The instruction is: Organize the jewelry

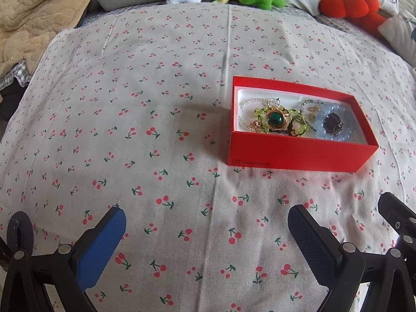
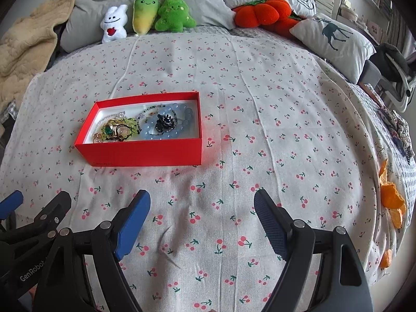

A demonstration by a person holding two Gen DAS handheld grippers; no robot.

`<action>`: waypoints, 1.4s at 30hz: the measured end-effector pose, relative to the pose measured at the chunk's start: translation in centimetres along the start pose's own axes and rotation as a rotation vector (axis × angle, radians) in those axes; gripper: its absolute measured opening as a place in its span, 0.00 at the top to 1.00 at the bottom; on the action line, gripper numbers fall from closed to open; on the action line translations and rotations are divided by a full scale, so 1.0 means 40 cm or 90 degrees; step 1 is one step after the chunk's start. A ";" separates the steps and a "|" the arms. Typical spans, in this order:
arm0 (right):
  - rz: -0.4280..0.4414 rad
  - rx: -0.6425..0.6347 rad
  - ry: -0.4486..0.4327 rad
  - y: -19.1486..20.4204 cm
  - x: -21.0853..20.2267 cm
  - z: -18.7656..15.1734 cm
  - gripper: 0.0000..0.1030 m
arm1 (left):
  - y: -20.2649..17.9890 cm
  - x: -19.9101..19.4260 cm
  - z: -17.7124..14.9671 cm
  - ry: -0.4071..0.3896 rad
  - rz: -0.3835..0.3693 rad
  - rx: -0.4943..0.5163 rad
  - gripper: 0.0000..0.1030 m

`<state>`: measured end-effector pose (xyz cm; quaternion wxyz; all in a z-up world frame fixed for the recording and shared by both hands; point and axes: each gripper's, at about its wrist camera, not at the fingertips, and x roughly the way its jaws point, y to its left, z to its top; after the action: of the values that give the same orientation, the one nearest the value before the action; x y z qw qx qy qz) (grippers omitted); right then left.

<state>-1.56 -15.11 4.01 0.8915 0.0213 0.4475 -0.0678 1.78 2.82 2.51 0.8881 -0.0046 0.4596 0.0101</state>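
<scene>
A red box point(image 1: 293, 156) with a white inside lies on the cherry-print sheet; it also shows in the right wrist view point(image 2: 145, 153). Inside lie a green-stone pendant point(image 1: 275, 119) on green beads, a pale blue bead bracelet point(image 1: 325, 132) around a dark ornament point(image 1: 334, 124), and thin chains. In the right wrist view the pendant point(image 2: 109, 130), blue bracelet point(image 2: 148, 132) and dark ornament point(image 2: 165, 124) show too. My left gripper point(image 1: 206, 215) is open and empty, near of the box. My right gripper point(image 2: 201, 200) is open and empty, near and right of the box.
Plush toys line the far edge: a white one point(image 2: 114, 24), a yellow-green one point(image 2: 144, 15), a green one point(image 2: 174, 13), and a red pumpkin point(image 2: 262, 13). A deer pillow point(image 2: 335, 41) sits far right. A beige blanket point(image 2: 20, 49) lies far left. Orange peels point(image 2: 392, 200) lie at the right edge.
</scene>
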 end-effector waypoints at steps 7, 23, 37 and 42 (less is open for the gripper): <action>0.000 0.000 -0.003 0.001 -0.002 0.001 0.18 | -0.003 -0.003 -0.002 0.001 -0.004 0.000 0.01; -0.003 0.005 -0.002 -0.002 -0.006 0.000 0.18 | -0.008 -0.005 -0.001 0.003 -0.006 0.005 0.01; -0.003 0.006 -0.004 -0.002 -0.006 -0.001 0.18 | -0.006 0.003 -0.004 0.011 -0.001 0.005 0.01; -0.003 0.006 -0.004 -0.001 -0.005 -0.002 0.18 | 0.001 0.007 -0.003 0.016 0.002 -0.004 0.01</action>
<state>-1.74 -15.13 4.15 0.8926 0.0240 0.4444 -0.0718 1.84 2.86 2.21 0.8823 -0.0065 0.4705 0.0131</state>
